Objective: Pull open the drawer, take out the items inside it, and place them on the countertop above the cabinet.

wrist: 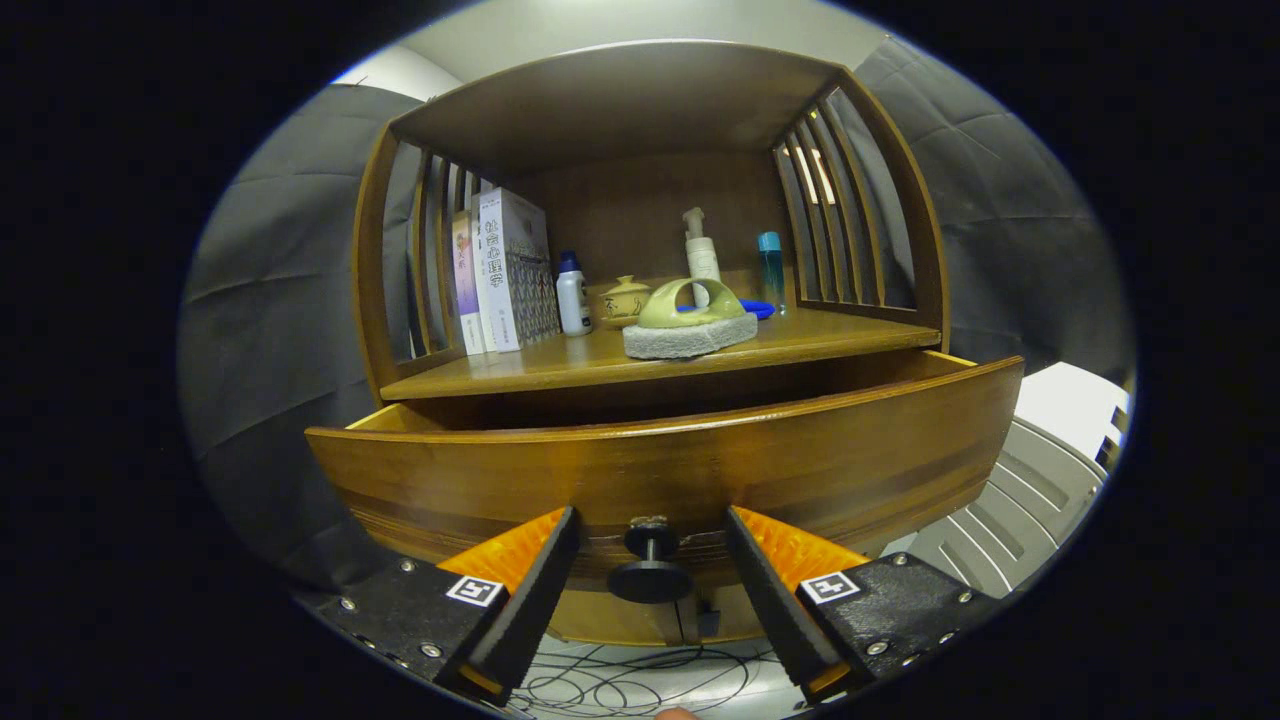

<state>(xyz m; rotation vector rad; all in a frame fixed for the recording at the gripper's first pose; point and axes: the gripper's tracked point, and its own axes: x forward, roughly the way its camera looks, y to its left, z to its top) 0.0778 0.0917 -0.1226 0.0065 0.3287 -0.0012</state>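
A wooden cabinet's drawer (660, 470) stands pulled out toward me, its curved front facing the camera. Its dark round knob (650, 572) sits between my two fingers, touching neither. My gripper (650, 535) is open, with one fingertip on each side of the knob. The drawer's inside is hidden behind its front panel. Above it lies the wooden countertop (560, 365), carrying a green-handled scrubbing sponge (690, 322) near its front edge.
On the countertop stand books (505, 270) at the left, a small white bottle (573, 295), a yellow lidded pot (624, 300), a pump bottle (702, 258) and a blue-capped bottle (770, 268). Slatted side walls and a roof enclose it. Cables (640, 680) lie below.
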